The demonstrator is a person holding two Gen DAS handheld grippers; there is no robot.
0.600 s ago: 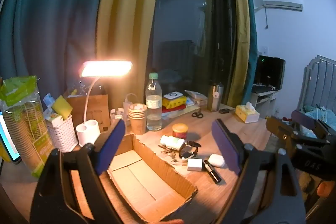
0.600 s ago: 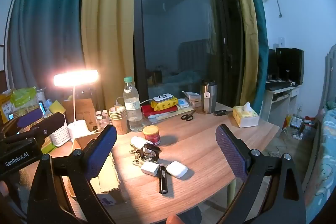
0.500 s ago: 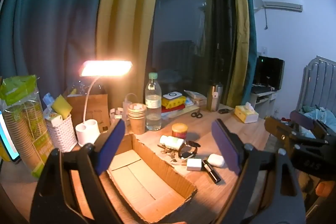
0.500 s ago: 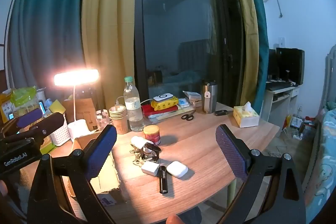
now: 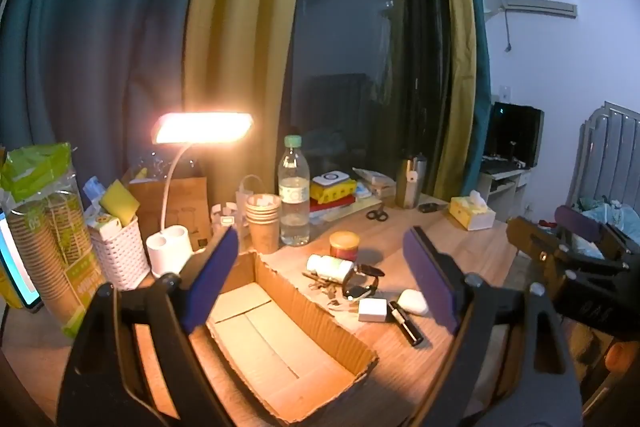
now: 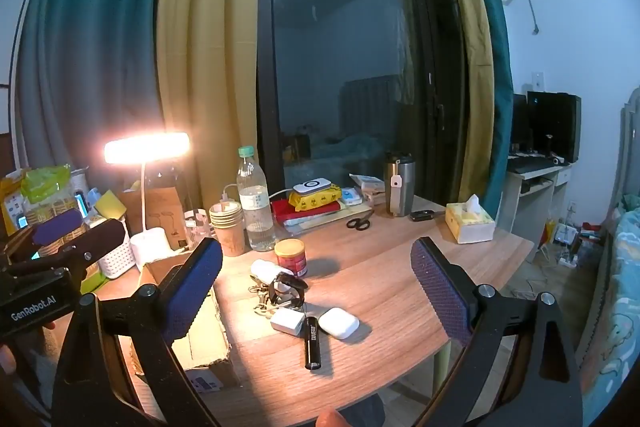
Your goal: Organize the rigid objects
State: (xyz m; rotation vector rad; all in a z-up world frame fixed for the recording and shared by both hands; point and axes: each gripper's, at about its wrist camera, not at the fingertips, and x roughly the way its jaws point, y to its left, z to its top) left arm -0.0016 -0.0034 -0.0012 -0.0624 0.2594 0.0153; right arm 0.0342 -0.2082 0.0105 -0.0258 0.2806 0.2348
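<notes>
From the left wrist view, the left gripper (image 5: 320, 269) is wide open and holds nothing. It hangs over the box (image 5: 280, 339), tipped a little down. The box is open and has nothing in it. It sits on the table (image 5: 452, 251), close to the lamp (image 5: 202, 127). Just to the right of the box lies a small pile of hard things: a white bottle (image 5: 329, 265) on its side, a watch (image 5: 360, 283), a white cube (image 5: 373, 309), a black tube (image 5: 406, 321) and a white case (image 5: 413, 301). A red jar (image 5: 344, 245) stands just behind them. The other gripper pokes in from the right edge.

From the right wrist view, the right gripper (image 6: 316, 287) is also wide open and holds nothing. It points a little down at the same pile. The case (image 6: 338, 323), the tube (image 6: 312, 341) and the cube (image 6: 287, 321) lie nearest to it, touching or almost touching. The watch (image 6: 286, 291) and some keys (image 6: 262, 301) sit behind them. The box (image 6: 188, 327) is to the left.

I think the job has not really started, since nothing is in the box. A good first pick looks like the case, because it lies at the edge of the pile. The gripper should come down straight over it, so the fingers do not bump the tube. Then squeeze softly, lift, and carry it left to the box.
</notes>
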